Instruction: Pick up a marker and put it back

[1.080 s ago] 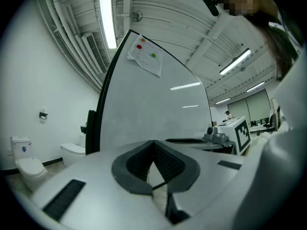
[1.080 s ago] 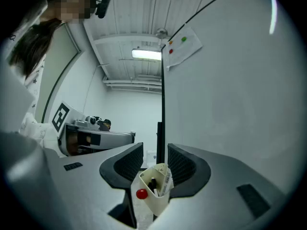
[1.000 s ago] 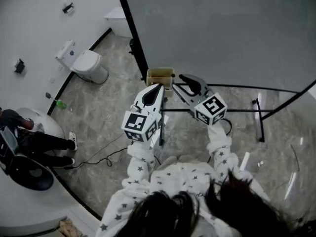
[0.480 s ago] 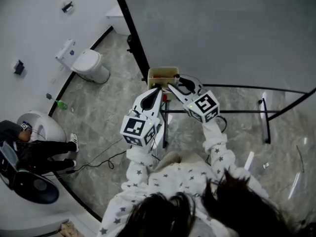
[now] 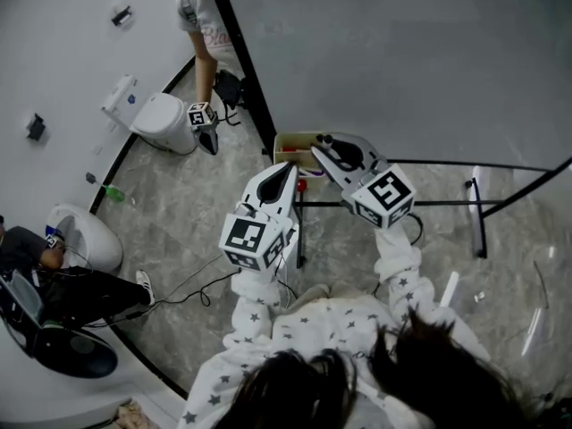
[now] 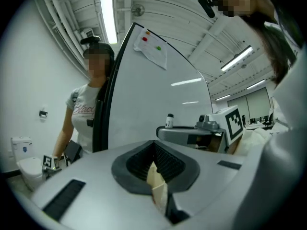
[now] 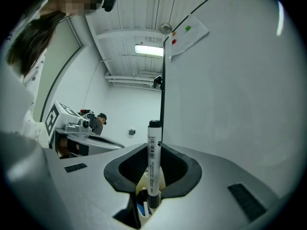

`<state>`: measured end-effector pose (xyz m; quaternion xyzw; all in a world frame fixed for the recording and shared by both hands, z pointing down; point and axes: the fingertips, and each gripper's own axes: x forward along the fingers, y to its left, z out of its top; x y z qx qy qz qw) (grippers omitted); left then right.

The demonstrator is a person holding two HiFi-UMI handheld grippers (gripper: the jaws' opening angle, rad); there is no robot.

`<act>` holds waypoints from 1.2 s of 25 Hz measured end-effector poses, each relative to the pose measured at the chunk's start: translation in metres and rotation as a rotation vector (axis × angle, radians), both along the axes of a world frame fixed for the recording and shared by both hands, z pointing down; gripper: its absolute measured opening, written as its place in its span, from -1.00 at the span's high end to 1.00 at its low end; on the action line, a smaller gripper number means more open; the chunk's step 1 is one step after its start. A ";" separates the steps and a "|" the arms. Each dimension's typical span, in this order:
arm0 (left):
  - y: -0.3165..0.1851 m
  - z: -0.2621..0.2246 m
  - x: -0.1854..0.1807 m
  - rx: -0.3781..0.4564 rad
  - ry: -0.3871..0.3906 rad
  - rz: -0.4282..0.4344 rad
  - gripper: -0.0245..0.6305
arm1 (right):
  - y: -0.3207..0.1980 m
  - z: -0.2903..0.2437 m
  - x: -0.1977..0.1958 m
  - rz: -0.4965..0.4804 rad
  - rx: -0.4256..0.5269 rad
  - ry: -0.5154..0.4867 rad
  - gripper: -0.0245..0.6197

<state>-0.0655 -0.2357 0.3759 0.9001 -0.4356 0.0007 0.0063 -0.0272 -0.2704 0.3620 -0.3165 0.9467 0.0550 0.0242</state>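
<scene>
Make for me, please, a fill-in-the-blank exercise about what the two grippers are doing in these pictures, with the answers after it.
1. The right gripper, whose jaws have just been closing, grips a ____ that stands upright.
2. The top end of this thing is ____.
3. The left gripper pinches the edge of a cream-coloured ____.
4. In the head view, the white fixture at the upper left is a ____.

Missing words: marker; black; box; toilet.

You hold two of the three hand-held grippers [image 5: 287, 165] [image 5: 319, 150] [image 5: 203, 117] in view, beside one gripped marker [image 7: 153, 157], one box [image 5: 286, 140], one whiteboard [image 5: 402, 61], one toilet [image 5: 165, 121] and two bystanders [image 5: 202, 18] [image 5: 63, 280].
</scene>
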 end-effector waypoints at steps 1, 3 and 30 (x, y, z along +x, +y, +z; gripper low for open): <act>0.001 -0.006 0.003 0.003 -0.001 0.010 0.92 | 0.004 -0.011 0.002 -0.004 0.008 -0.001 0.70; 0.004 -0.018 0.011 0.008 -0.005 0.036 0.92 | 0.013 -0.034 0.004 -0.018 0.023 -0.007 0.70; 0.015 -0.077 0.033 0.064 0.038 0.154 0.92 | 0.043 -0.085 0.016 -0.026 0.077 -0.013 0.70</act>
